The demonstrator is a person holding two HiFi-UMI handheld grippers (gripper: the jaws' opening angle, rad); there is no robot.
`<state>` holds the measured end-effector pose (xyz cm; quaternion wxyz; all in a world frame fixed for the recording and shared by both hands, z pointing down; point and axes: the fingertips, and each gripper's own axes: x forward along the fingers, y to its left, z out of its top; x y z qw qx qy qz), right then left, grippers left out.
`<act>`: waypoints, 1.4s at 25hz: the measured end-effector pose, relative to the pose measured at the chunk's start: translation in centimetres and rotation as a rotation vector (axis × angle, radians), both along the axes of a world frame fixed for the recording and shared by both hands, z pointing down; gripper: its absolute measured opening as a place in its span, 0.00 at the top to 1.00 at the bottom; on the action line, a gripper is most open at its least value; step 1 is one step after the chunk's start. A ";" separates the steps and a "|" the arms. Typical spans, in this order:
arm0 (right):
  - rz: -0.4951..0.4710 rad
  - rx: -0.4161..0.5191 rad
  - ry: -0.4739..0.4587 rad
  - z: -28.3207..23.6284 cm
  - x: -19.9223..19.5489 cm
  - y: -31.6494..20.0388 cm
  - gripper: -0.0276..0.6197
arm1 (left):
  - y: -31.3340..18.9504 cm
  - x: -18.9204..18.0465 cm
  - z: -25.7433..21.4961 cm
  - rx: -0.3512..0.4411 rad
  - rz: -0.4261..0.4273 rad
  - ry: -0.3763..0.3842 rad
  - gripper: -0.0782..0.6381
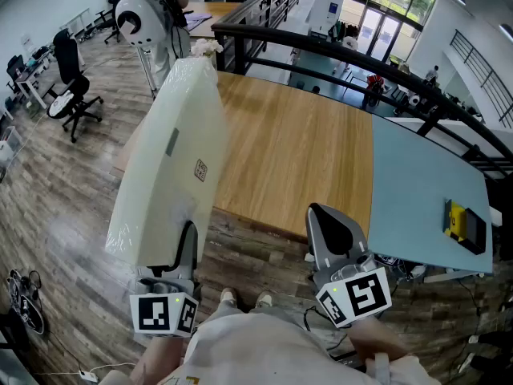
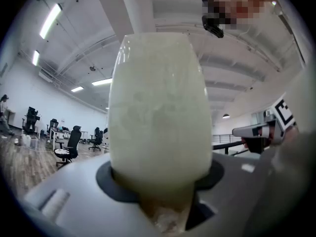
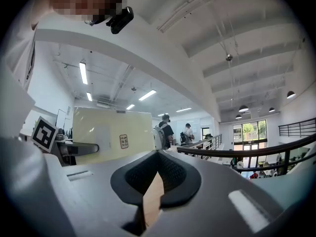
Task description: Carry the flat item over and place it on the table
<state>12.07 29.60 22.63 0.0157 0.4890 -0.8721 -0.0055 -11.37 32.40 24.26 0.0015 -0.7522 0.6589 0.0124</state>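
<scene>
The flat item [image 1: 172, 159] is a long cream-white slab in clear plastic wrap with a small label on its face. My left gripper [image 1: 183, 243] is shut on its near end and holds it on edge, reaching forward over the left side of the wooden table [image 1: 296, 151]. In the left gripper view the flat item [image 2: 158, 112] fills the space between the pads of the left gripper [image 2: 160, 181]. My right gripper [image 1: 321, 212] hovers at the table's near edge, shut and empty. In the right gripper view the right gripper [image 3: 155, 174] has the flat item [image 3: 113, 135] to its left.
A pale blue table section [image 1: 417, 191] joins the wooden top on the right and carries a yellow-and-black device [image 1: 463, 224]. A dark railing [image 1: 361, 54] runs behind the table. An office chair [image 1: 72, 87] and a white machine [image 1: 140, 18] stand far left on the wood floor.
</scene>
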 end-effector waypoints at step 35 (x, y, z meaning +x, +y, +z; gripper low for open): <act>-0.114 -0.053 -0.014 5.2 3.8 -1.0 0.95 | 0.1 4.2 2.3 -0.031 -0.082 0.024 0.53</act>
